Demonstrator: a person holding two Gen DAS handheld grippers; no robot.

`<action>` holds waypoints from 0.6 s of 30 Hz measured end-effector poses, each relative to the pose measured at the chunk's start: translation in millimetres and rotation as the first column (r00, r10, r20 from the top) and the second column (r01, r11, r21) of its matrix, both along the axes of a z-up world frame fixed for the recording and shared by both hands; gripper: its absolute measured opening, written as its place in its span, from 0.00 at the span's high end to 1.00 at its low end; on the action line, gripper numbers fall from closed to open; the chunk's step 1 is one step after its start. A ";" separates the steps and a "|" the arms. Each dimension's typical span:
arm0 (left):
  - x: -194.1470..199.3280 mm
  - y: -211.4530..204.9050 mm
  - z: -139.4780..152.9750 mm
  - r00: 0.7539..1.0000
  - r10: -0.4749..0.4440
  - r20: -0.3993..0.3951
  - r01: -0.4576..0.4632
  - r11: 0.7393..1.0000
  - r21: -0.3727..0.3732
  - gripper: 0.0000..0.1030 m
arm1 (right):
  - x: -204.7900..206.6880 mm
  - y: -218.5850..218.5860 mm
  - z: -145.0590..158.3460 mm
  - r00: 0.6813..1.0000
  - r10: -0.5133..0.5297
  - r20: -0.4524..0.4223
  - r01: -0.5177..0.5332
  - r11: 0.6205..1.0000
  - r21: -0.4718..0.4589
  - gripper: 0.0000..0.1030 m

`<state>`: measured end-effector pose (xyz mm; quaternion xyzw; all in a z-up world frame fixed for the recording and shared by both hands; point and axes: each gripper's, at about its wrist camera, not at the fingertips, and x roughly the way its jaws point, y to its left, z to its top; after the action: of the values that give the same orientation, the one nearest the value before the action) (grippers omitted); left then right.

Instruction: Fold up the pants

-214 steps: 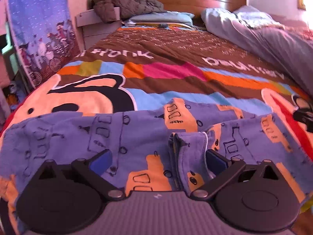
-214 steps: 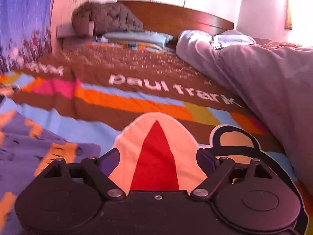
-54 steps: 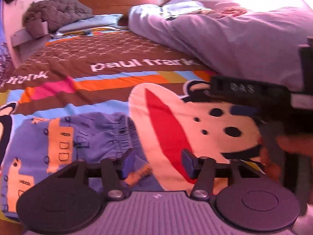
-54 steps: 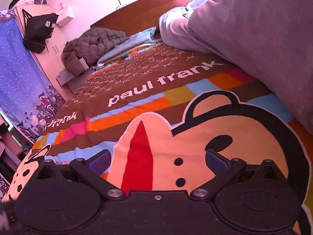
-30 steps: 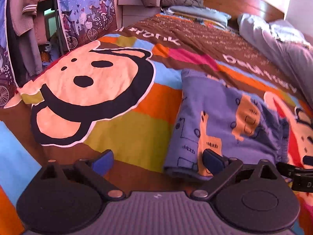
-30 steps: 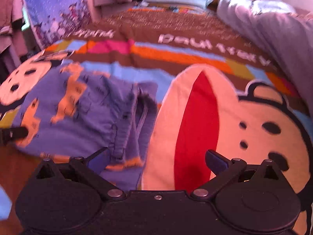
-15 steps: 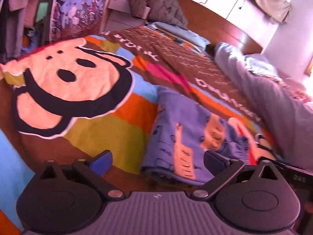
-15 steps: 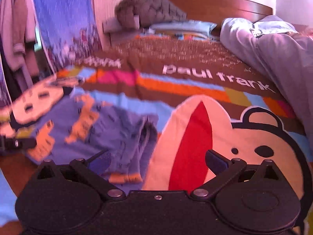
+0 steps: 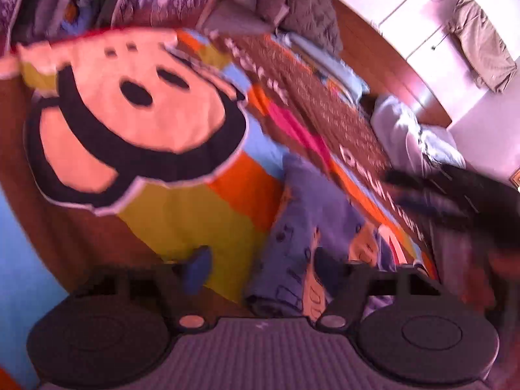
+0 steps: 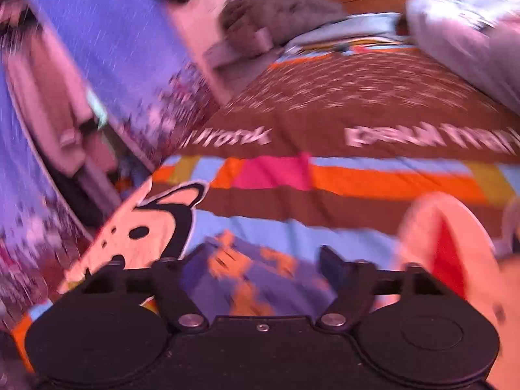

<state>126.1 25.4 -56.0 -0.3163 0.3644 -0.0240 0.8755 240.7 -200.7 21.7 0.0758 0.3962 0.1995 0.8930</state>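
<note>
Jaws of the left gripper (image 9: 256,268) closing, not yet clenched: near end of the folded pants (image 9: 305,237) between the blue pads, left pad (image 9: 197,268) over bare bedspread (image 9: 182,214), right pad hidden against the cloth; contact with the fabric impossible to confirm through the blur. Jaws of the right gripper (image 10: 260,268) likewise closing, with purple-and-orange cloth of the pants (image 10: 247,279) showing in the gap, pressing not confirmed. Pants lying on the bedspread as a compact folded bundle, beside the large cartoon face (image 9: 130,123). In the left wrist view, long axis running from the jaws up and away toward the headboard (image 9: 383,61), thick folded edge nearest the camera. Right gripper visible there as a dark blurred shape at the far right (image 9: 455,201), above the far end of the bundle. Left gripper judged nearer the bundle's near end, right gripper nearer the far end; any next fold or lift judged to turn on gripping the two ends of that axis.
</note>
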 end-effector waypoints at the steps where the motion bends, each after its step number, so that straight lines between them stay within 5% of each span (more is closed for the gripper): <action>1: 2.8 -0.5 -1.4 1.000 0.000 -0.007 0.000 1.000 0.000 0.44 | 13.9 18.4 -1.6 0.999 0.032 -0.016 -0.033 0.998 -0.050 0.47; 4: 9.5 -1.7 -4.7 0.998 -0.064 -0.002 0.064 0.997 -0.049 0.78 | 48.1 69.3 -14.6 0.987 0.106 -0.119 -0.123 0.981 -0.150 0.55; 10: 11.8 5.3 -10.5 0.997 -0.064 -0.039 0.059 0.991 -0.118 0.81 | 66.7 113.2 -43.1 0.956 0.172 -0.237 -0.227 0.947 -0.228 0.49; 14: 11.5 2.1 -8.5 0.997 -0.061 -0.046 0.056 0.993 -0.103 0.82 | 62.4 121.6 -49.5 0.958 0.158 -0.240 -0.220 0.941 -0.257 0.88; 18: 10.8 1.3 -6.8 0.997 -0.062 -0.043 0.058 0.993 -0.099 0.82 | 54.3 134.9 -45.8 0.963 0.171 -0.206 -0.233 0.914 -0.332 0.92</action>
<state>137.0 26.7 -62.8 -0.3480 0.3923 -0.0608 0.8493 294.9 -65.8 -24.2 -0.1105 0.5071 0.2093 0.8288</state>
